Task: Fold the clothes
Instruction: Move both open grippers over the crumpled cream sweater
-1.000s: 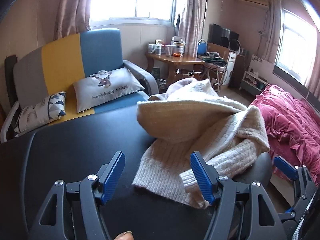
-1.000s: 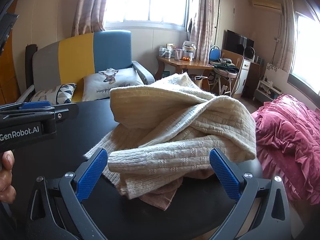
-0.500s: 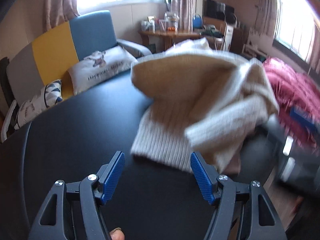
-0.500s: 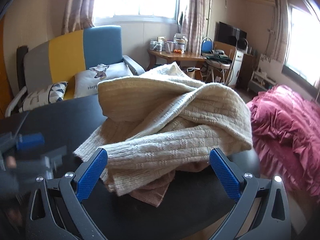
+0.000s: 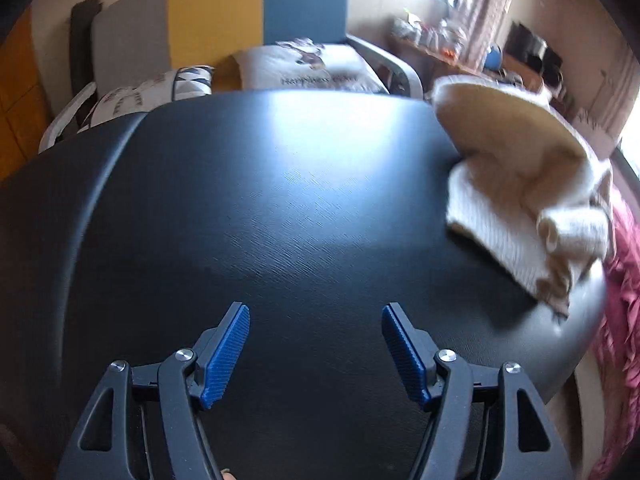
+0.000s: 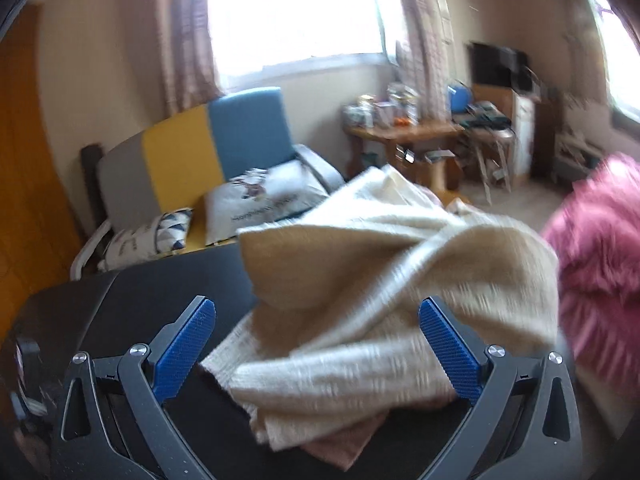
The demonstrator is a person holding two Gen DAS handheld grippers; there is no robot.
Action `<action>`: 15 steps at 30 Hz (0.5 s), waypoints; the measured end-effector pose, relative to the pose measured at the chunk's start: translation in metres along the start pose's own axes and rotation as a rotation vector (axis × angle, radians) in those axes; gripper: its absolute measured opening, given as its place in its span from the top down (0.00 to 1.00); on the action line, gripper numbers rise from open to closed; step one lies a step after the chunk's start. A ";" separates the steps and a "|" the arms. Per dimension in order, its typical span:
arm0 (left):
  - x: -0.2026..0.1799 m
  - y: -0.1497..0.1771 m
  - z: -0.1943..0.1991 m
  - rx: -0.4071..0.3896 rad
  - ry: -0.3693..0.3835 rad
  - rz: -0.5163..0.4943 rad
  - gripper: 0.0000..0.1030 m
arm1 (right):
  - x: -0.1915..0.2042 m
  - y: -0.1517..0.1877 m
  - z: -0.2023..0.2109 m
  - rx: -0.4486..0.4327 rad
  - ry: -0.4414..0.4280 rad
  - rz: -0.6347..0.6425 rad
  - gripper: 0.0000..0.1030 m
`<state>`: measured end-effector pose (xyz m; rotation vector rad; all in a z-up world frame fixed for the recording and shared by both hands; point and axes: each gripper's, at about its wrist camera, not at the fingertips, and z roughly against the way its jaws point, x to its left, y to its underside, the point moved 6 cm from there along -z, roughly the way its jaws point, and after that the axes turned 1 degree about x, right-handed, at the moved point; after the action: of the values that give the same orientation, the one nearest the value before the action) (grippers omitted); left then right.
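Nearest, the left gripper (image 5: 316, 350) hangs spread and empty above the bare black table (image 5: 248, 208); the right gripper (image 6: 316, 354), equally parted, frames the crumpled cream sweater (image 6: 396, 292) heaped at the table's right edge. Apparently the step is reaching; next, a hem or sleeve needs pinching and spreading flat.

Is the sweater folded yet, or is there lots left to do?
Nothing looks done yet. The cream sweater lies in a crumpled heap on the black table. Neither gripper holds it: the right gripper is open with the heap just ahead, and the left gripper is open over bare table. Spreading it flat and all the folding are left.
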<state>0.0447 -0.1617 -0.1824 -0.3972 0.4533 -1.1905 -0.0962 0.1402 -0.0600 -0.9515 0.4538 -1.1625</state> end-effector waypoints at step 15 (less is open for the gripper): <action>0.026 -0.013 -0.019 0.084 0.007 0.023 0.29 | 0.030 -0.060 -0.109 0.113 -0.042 0.258 0.00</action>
<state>0.0325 -0.1918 -0.1953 -0.3144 0.4112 -1.1846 -0.1994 0.0645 -0.0662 -0.7929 0.4577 -0.9227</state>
